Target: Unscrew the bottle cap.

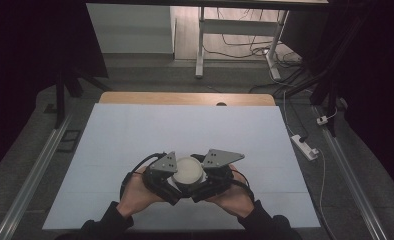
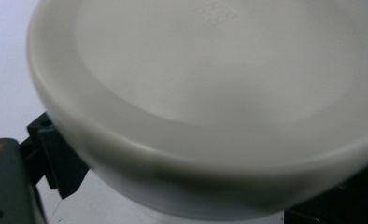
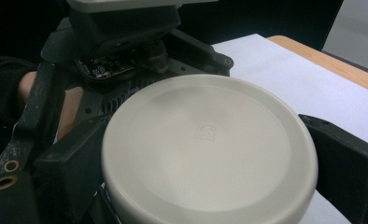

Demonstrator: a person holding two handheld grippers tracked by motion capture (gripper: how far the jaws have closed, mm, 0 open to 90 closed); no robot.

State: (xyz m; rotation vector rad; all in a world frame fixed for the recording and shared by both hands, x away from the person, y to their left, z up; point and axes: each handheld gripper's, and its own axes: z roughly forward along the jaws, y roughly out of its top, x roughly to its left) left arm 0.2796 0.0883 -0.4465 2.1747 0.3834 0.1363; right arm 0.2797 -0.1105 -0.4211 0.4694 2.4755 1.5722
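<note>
High view: a round white container (image 1: 188, 171) sits at the near middle of the white table sheet (image 1: 135, 135), between the left gripper (image 1: 171, 181) and right gripper (image 1: 201, 184). Right gripper view has its jaws pressed on either side of the container's lid (a faint square mark at centre). Left gripper view is too close to tell its grip.

My matt black plastic left gripper (image 1: 177, 181) and right gripper (image 1: 197, 184) meet a round off-white plastic lid (image 3: 209, 149), smooth with a soft satin sheen. Under it lies a pale matt sheet-covered table (image 1: 135, 130) with a bare wooden edge (image 1: 185, 98).
</note>
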